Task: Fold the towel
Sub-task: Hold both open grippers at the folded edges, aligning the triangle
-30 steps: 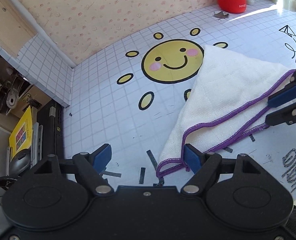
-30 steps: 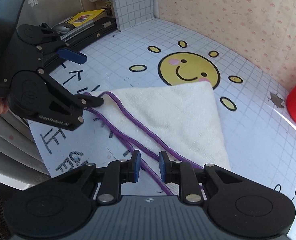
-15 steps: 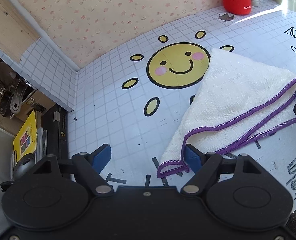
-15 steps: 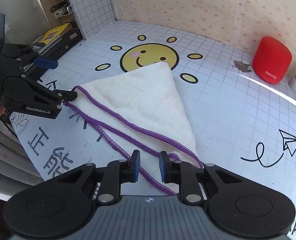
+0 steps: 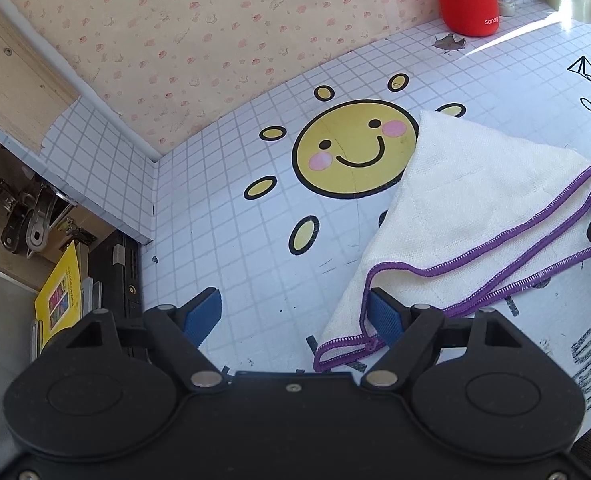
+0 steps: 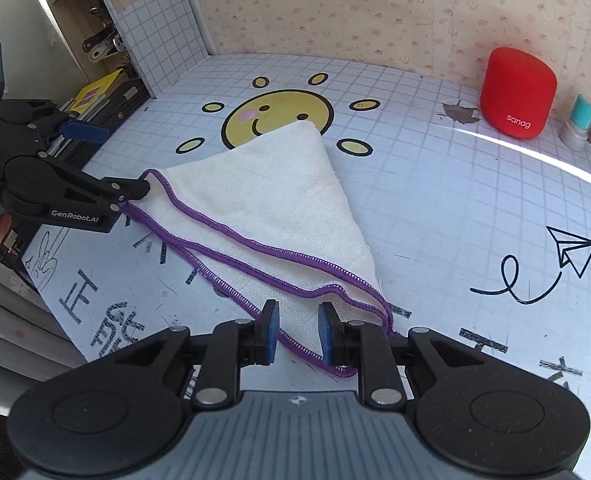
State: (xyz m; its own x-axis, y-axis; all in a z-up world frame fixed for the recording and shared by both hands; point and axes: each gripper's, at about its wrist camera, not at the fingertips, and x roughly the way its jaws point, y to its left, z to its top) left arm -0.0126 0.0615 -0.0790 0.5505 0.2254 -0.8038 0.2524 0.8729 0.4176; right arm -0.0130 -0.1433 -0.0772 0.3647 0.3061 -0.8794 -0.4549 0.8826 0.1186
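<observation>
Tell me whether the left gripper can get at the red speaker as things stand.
Probably not without a big move. The left gripper is open at the towel's near corner; the red speaker stands far across the table by the wall. Nothing blocks the way, only distance.

The cream woven towel with purple stitched edging (image 6: 279,204) lay folded into a triangle on the grid-patterned tabletop (image 6: 455,208), its apex toward the tabletop's far edge, its doubled hemmed edges running along the near edge.
</observation>
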